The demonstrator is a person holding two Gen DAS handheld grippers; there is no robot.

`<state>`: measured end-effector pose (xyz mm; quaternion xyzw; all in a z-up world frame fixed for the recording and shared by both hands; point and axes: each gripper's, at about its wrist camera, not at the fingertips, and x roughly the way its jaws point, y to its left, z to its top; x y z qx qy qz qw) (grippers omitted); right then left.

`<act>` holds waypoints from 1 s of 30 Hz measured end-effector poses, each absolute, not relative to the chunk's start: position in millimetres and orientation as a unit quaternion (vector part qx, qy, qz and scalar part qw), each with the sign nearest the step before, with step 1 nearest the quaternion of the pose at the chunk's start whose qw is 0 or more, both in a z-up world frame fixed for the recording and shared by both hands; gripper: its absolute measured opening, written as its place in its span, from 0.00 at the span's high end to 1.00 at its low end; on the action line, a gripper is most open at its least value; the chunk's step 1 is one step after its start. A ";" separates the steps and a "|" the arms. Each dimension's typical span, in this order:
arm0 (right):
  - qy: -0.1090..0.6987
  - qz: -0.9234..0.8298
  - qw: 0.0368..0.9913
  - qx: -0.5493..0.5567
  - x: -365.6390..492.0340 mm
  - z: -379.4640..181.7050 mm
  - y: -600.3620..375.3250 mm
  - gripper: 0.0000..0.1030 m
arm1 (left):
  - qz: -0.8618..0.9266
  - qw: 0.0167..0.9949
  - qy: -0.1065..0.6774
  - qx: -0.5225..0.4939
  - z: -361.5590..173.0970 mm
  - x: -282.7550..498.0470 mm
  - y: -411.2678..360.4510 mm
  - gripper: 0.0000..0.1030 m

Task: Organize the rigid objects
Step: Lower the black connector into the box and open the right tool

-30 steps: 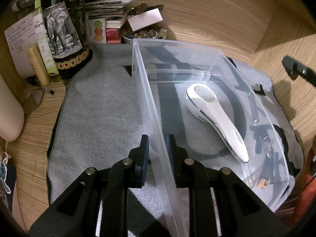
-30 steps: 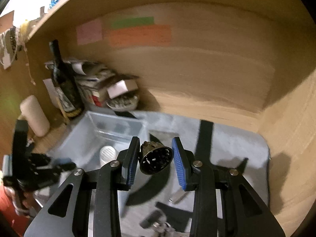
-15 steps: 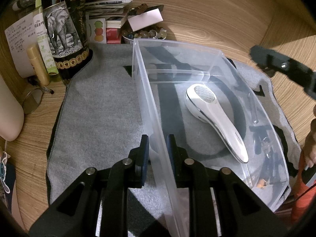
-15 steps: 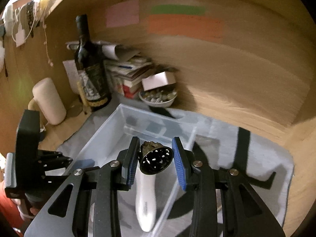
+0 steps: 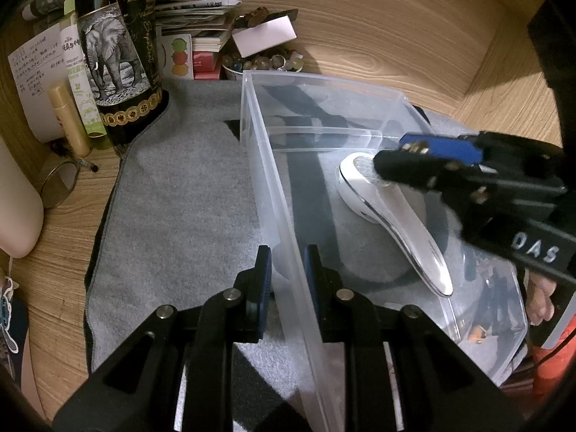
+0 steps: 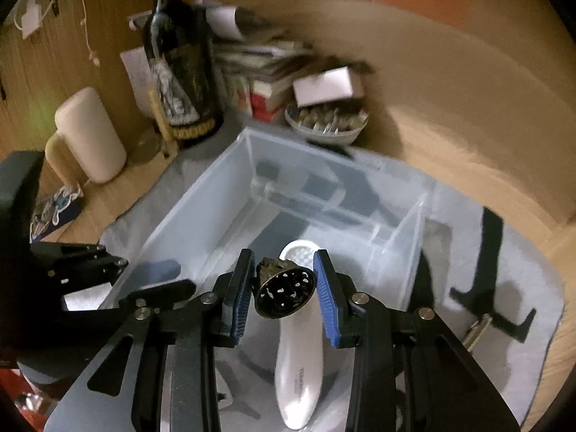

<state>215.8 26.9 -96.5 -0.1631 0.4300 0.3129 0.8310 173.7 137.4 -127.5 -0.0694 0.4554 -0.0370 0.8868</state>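
Held thing: a small dark perforated metal piece (image 6: 285, 294), pinched between the blue pads of the right hand-held gripper (image 6: 284, 293); its holed round face turns toward the camera.
Key relation: the piece hangs above the clear plastic bin (image 6: 201, 201), directly over the head end of the white handheld device (image 6: 300, 352). A straight drop would, I judge, land on that device; free bin floor lies on the bin's left half and toward its far end.
Device axis: it lies flat on the bin floor, long axis running from the bin's near end toward the far one, mesh head farther from the right hand-held gripper.
Nearer hand: the right one, already over the bin.
Left hand-held gripper (image 5: 286, 280): clamped on the bin's left wall near the near corner, one finger outside and one inside, steadying it.
Bin contents: the white handheld device (image 5: 392, 216), plus a few small dark bits in the near right corner, too small to name. A clear divider crosses the far end; that section looks bare.
Under the bin: a grey cloth (image 5: 187, 194) spread on the tabletop; a wine bottle (image 5: 118, 54) and papers crowd the far left corner.
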 end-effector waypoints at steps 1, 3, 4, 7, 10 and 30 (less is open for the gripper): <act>0.436 0.315 0.827 -0.163 216.1 -98.7 27.8 0.70 | -0.037 0.887 0.455 -0.070 -127.5 173.7 137.4 0.81; 0.447 0.318 0.819 -0.168 217.1 -104.0 31.9 0.70 | -0.037 0.887 0.455 -0.070 -127.3 174.0 137.2 0.81; 0.451 0.318 0.816 -0.171 217.4 -105.3 33.7 0.70 | -0.037 0.887 0.455 -0.070 -127.3 173.9 137.2 0.81; 0.450 0.319 0.814 -0.181 215.5 -104.4 36.3 0.70 | -0.037 0.887 0.455 -0.070 -127.5 173.6 137.4 0.81; 0.437 0.313 0.822 -0.188 212.2 -99.4 36.5 0.68 | -0.037 0.887 0.455 -0.070 -127.4 173.8 137.3 0.81; 0.350 0.259 0.889 -0.144 210.3 -43.3 -6.9 0.25 | -0.037 0.887 0.455 -0.070 -127.6 173.7 137.3 0.81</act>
